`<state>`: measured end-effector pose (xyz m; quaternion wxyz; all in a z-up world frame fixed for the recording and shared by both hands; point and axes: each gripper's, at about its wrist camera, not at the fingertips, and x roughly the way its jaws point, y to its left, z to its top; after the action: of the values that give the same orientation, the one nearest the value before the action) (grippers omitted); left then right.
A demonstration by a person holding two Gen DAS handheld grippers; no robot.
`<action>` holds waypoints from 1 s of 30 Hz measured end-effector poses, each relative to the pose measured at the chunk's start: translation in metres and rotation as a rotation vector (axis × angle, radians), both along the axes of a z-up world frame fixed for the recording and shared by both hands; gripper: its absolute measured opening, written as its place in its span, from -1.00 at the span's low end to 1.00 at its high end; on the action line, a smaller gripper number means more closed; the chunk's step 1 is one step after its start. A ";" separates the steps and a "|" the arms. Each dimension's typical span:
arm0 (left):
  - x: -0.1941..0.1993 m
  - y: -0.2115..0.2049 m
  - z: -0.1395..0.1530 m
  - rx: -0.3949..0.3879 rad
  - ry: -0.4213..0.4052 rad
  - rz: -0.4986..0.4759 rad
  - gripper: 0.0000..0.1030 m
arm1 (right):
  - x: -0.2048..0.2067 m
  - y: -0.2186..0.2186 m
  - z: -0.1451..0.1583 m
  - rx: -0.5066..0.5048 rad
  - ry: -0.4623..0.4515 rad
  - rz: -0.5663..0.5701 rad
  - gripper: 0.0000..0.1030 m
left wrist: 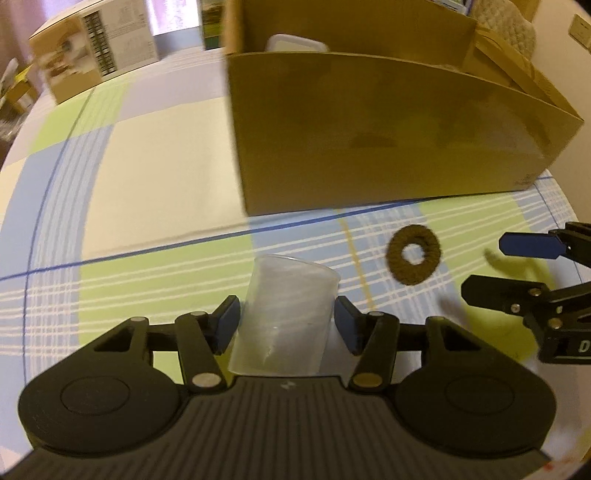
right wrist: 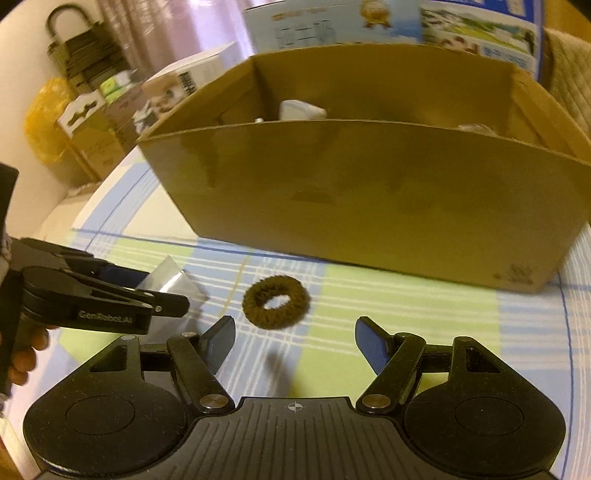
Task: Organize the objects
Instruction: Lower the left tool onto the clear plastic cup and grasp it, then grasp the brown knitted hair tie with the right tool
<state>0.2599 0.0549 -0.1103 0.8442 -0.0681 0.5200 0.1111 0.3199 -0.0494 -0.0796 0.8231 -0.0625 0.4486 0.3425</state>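
Observation:
My left gripper (left wrist: pixel 287 317) is shut on a clear plastic cup (left wrist: pixel 284 321), held between its blue pads above the tablecloth; the cup also shows in the right wrist view (right wrist: pixel 170 282). A brown hair scrunchie (left wrist: pixel 413 254) lies on the cloth in front of the cardboard box (left wrist: pixel 369 136); it also shows in the right wrist view (right wrist: pixel 276 301). My right gripper (right wrist: pixel 295 339) is open and empty, just short of the scrunchie. It shows at the right edge of the left wrist view (left wrist: pixel 513 266). The box (right wrist: pixel 369 192) holds a white container (right wrist: pixel 301 110).
The table has a plaid blue, green and cream cloth (left wrist: pixel 147 177). Printed cartons (left wrist: pixel 92 51) stand at the far left, and another carton (right wrist: pixel 388 22) stands behind the cardboard box. A yellow bag (right wrist: pixel 44 122) and stacked boxes sit beyond the table's left edge.

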 end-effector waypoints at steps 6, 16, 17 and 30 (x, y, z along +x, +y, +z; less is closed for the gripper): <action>-0.015 0.017 0.003 0.003 0.005 0.068 0.00 | 0.000 0.024 -0.015 -0.055 -0.060 0.076 0.35; -0.027 0.027 0.007 0.002 0.007 0.121 0.01 | 0.004 0.044 -0.033 -0.132 -0.126 0.150 -0.17; -0.028 0.028 0.007 0.001 0.007 0.122 0.00 | 0.005 0.044 -0.033 -0.130 -0.126 0.152 -0.22; -0.030 0.010 0.012 -0.007 -0.002 0.086 0.00 | -0.001 0.019 -0.014 -0.064 -0.053 0.104 -0.72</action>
<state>0.2297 0.0647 -0.0979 0.8388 -0.0935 0.5163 0.1456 0.3186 -0.0300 -0.0940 0.8134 -0.1212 0.4337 0.3683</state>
